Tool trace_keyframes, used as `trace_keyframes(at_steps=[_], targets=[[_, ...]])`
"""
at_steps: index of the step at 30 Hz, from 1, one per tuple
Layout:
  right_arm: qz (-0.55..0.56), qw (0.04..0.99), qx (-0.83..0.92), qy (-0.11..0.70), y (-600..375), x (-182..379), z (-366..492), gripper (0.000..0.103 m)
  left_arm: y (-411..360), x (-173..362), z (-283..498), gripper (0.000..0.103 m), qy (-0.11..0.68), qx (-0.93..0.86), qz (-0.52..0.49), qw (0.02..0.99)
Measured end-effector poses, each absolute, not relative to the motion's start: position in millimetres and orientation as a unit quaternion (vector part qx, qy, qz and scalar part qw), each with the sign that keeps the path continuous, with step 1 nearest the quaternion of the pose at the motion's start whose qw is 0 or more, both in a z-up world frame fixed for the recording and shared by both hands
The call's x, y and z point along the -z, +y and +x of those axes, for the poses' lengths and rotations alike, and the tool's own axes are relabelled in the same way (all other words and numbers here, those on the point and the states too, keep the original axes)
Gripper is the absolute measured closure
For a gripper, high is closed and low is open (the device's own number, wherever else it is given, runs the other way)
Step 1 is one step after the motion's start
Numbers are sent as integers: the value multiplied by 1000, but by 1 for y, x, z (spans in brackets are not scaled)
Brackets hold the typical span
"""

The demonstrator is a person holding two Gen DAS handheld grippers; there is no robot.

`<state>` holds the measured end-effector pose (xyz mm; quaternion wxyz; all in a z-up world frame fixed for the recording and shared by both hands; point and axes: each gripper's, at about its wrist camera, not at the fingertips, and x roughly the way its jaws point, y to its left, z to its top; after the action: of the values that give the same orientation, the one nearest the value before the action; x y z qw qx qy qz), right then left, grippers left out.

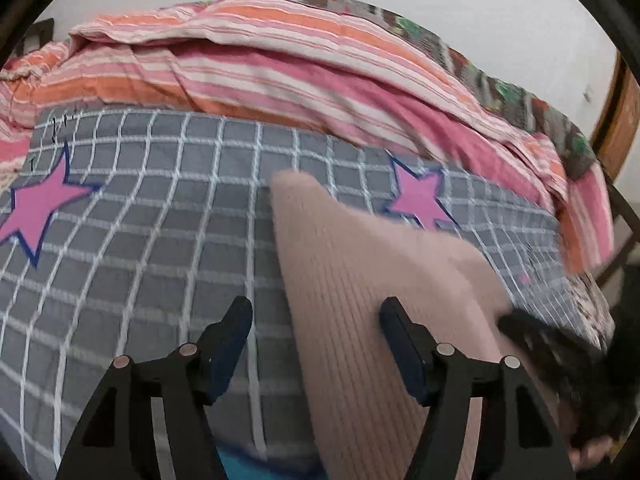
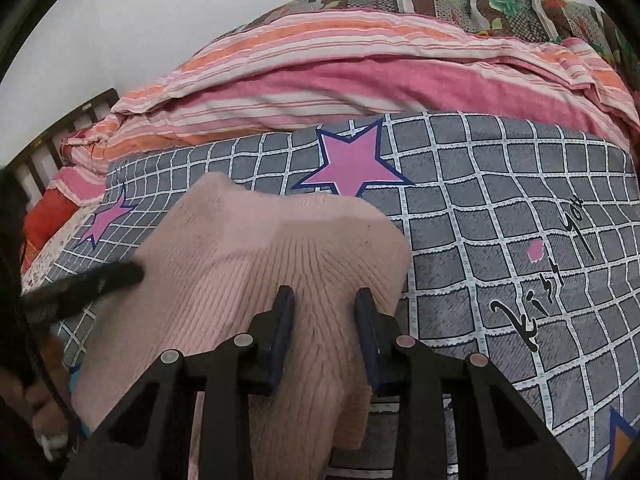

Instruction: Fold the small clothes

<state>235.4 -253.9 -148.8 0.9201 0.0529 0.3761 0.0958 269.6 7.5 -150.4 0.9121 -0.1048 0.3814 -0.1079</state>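
A: Background, both views. What is the surface?

B: A bed. Grey sheet with a white grid, pink stars edged in dark blue, black script lettering at right.

A: Behind it?

B: A bunched quilt, striped pink, orange and white. Behind that, a floral blanket in brown, green and red.

A: Wall?

B: Plain white wall, evenly lit. Dark slatted headboard at far left in the right view; a wooden frame at right in the left view.
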Motion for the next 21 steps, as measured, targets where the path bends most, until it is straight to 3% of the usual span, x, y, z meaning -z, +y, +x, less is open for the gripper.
trace_keyframes(at_steps=[4,21], targets=[[54,923,-97,369,-252,149,233,72,9,153,306,62,390,78,-94,913],[43,928,-98,358,-248,150,231,72,-7,170,322,63,387,57,-38,920]])
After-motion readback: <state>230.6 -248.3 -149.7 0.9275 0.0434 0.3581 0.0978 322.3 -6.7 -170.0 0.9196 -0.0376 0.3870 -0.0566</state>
